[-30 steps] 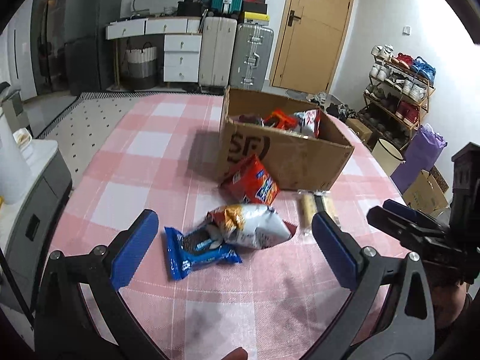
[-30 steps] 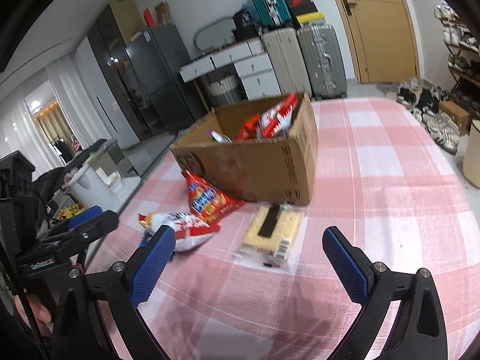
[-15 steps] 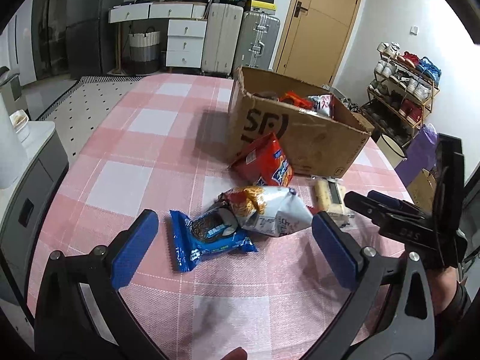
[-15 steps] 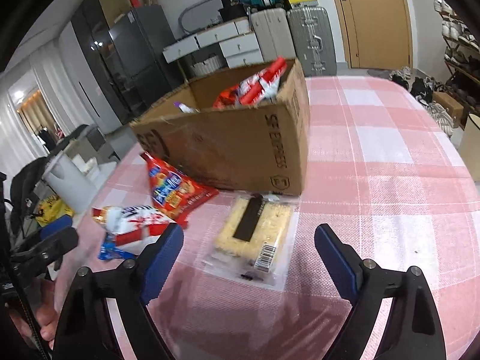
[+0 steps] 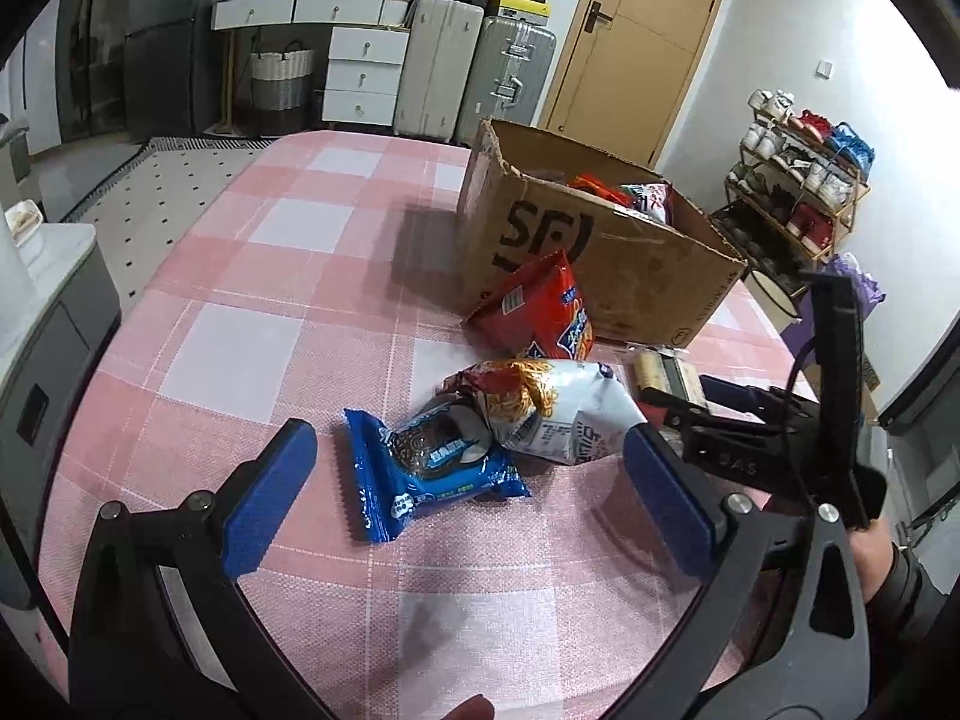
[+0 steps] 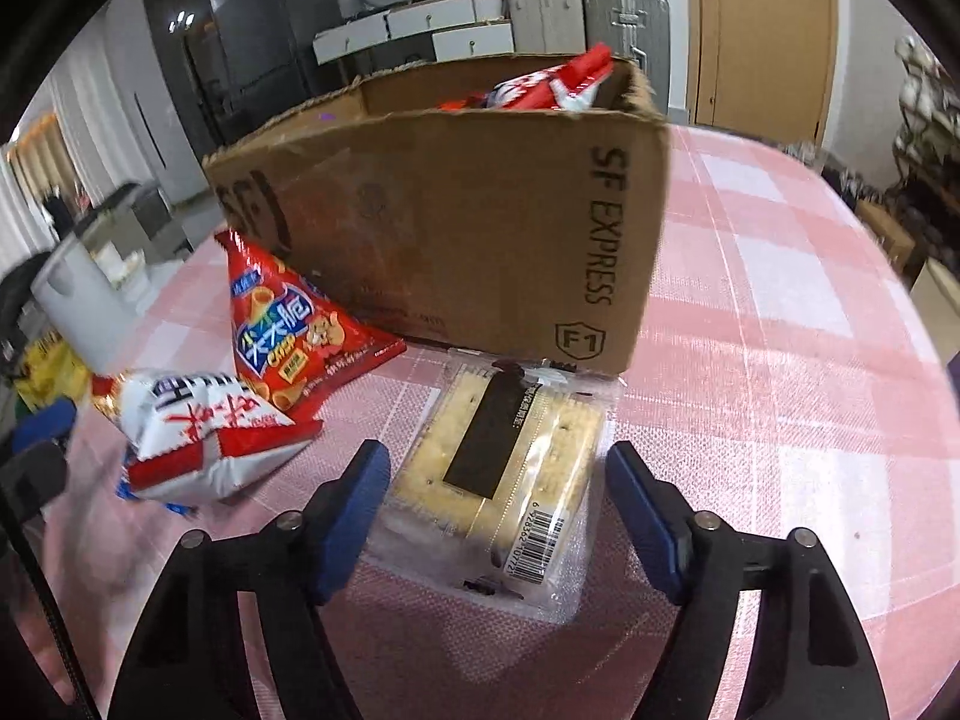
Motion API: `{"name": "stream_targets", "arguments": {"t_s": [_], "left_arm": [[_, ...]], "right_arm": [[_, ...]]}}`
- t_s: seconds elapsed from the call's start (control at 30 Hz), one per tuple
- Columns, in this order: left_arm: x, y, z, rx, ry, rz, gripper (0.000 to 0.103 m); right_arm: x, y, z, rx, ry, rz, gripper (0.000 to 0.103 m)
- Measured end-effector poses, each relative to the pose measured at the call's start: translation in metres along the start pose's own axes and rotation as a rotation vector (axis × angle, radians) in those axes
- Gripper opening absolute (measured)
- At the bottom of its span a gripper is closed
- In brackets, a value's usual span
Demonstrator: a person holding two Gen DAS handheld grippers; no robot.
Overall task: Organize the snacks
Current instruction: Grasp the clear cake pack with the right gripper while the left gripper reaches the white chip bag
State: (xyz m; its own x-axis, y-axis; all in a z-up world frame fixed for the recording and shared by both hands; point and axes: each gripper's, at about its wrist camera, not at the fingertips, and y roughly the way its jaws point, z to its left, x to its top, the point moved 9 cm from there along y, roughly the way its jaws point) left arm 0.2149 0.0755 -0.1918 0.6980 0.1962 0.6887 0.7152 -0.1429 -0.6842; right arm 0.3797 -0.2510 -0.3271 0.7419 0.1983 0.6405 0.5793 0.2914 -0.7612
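The right claw [image 6: 495, 513] is straddling, wide open, the cracker pack [image 6: 501, 480] lying against the box [image 6: 456, 228]; squeezing hard risks crushing crackers, or its slick wrapper slipping free.

Soft, even indoor light is falling from overhead, probably ceiling lamps. The cardboard box [image 5: 591, 252] is casting a dim shadow across the pink checked tablecloth [image 5: 288, 276]. Fisheye bending is warping both views' edges, motion blur is smearing the right view's margins, and glare is glinting off the cracker pack [image 6: 510, 468].
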Motion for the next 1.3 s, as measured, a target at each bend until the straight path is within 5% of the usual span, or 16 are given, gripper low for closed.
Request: {"name": "stream_targets", "arguments": {"t_s": [0.13, 0.77, 1.3], "left_arm": [[-0.004, 0.004, 0.007, 0.013, -0.012, 0.015, 0.102], [-0.013, 0.004, 0.003, 0.011, 0.002, 0.046, 0.102], [-0.006, 0.050, -0.033, -0.004, 0.040, 0.116, 0.102]], "right_arm": [[0.003, 0.006, 0.003, -0.029, -0.049, 0.000, 0.065], [0.002, -0.013, -0.009, 0.093, 0.015, -0.024, 0.062], [-0.015, -0.046, -0.036, 0.169, 0.090, -0.071, 0.062]]}}
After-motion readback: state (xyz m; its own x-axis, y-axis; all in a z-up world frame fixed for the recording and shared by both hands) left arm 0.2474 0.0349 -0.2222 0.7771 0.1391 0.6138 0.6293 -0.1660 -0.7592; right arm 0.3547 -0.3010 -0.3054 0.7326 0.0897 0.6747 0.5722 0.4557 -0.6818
